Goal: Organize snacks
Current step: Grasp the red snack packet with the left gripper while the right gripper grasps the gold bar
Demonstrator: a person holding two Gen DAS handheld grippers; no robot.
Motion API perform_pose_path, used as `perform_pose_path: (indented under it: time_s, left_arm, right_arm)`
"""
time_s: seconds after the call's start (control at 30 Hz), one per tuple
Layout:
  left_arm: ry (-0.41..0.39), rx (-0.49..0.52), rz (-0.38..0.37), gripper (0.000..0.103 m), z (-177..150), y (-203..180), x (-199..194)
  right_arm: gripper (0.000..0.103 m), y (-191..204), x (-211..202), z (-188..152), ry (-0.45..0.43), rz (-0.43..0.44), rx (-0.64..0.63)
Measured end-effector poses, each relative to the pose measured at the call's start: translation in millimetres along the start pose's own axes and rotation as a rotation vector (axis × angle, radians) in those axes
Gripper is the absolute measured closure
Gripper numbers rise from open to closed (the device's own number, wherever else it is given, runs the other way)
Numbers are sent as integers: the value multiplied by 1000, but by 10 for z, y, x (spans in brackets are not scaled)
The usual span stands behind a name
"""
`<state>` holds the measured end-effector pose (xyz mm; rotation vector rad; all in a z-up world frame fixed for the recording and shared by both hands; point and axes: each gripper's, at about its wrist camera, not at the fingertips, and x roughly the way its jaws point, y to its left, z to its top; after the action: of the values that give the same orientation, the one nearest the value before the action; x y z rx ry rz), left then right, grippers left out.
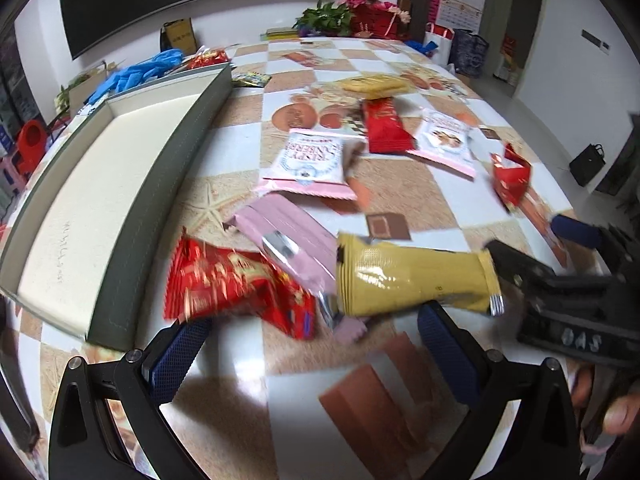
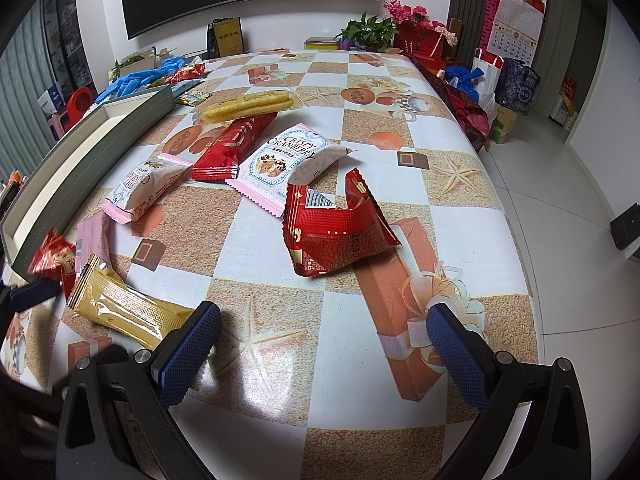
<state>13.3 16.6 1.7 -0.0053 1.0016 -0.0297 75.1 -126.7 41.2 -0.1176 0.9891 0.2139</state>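
Observation:
Snack packets lie scattered on the checkered tablecloth. In the left wrist view my left gripper (image 1: 312, 360) is open just short of a red packet (image 1: 236, 284), a pink packet (image 1: 280, 232) and a gold packet (image 1: 416, 280). The gold packet's near edge lies by my right fingertip (image 1: 436, 320); nothing sits between the fingers. The right gripper's body (image 1: 568, 292) is close to the gold packet's right end. In the right wrist view my right gripper (image 2: 322, 354) is open above bare cloth, with a crumpled red packet (image 2: 336, 232) ahead and the gold packet (image 2: 128, 312) beside its left finger.
A long grey box (image 1: 152, 184) with a cream inside runs along the left, seen too as the box (image 2: 80, 160). Further back lie two Crispy Cranberry packets (image 2: 284, 160), a long red packet (image 2: 232, 144) and a yellow packet (image 2: 248, 104). Blue gloves (image 2: 136, 76) and flowers (image 2: 400, 28) are at the far edge.

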Motion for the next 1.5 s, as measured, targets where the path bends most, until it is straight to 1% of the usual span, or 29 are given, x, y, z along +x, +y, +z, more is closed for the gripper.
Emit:
perform_pose_path:
  time_s: [0.1,0.17,0.27,0.33,0.47,0.53,0.6,0.67,0.73,0.8,0.87,0.9,0.93,0.97,1.0,1.1,1.17,1.23,1.27,1.3,1.37,1.4,1.5]
  left_arm:
    - [29,10,-8,0,100,23,55]
    - [40,-9,-32,0,146,63,65]
    - [29,-75,-93,0,138,146,12]
    - [19,-92,-116,0,109,162,-21]
    - [2,-123,-115,1,61,174,-64]
    - [1,-129,-95,5,67,165,-65]
    - [-6,-130,-73,19,76,172,-77]
    - [-5,-151,-68,28,113,216,-81]
    - [6,-175,-80,31,158,255,-69]
    - [18,-175,-72,31,223,261,-28]
    - [11,-181,-77,33,253,282,-3]
    - [10,-190,-83,46,260,300,-5]
    - [13,-207,-124,53,267,334,-19]
    - [17,-222,-161,55,262,359,-34]
    - [19,-233,-186,55,252,374,-50]
    - [23,-233,-169,55,233,397,-58]
    - [21,-281,-202,55,217,479,-59]
    - [6,-316,-216,55,197,532,-100]
    - [1,-318,-217,54,191,536,-117]
    - [-5,-318,-214,53,181,541,-138]
    - [-15,-319,-197,38,172,548,-150]
    - [-19,-329,-188,36,171,564,-141]
    - [-10,-351,-177,36,184,592,-81]
  right_arm:
    - [0,2,-1,-1,0,0,0]
    - [0,3,0,-2,0,-1,0]
    - [0,3,-2,-5,0,-3,1]
    - [0,1,-5,-9,1,-2,3]
    - [0,-1,-18,-21,1,-1,-1]
    - [0,0,-15,-18,1,-1,0]
    - [0,1,-14,-18,1,-1,0]
    - [0,2,-14,-18,2,0,0]
    - [0,4,-13,-17,4,0,0]
    - [0,3,-14,-18,4,0,0]
    - [0,3,-14,-18,4,0,0]
    - [0,3,-14,-18,4,1,0]
    - [0,1,-16,-20,4,1,1]
    - [0,3,-15,-19,4,0,0]
    - [0,2,-16,-20,4,1,0]
    - [0,2,-15,-19,5,1,1]
    - [0,2,-16,-20,7,1,1]
    - [0,1,-17,-20,7,1,1]
    - [0,3,-16,-19,7,1,1]
    - [0,3,-16,-19,7,1,1]
    - [0,3,-16,-19,7,1,1]
    - [0,4,-16,-19,7,1,1]
    - [0,3,-17,-20,7,1,1]
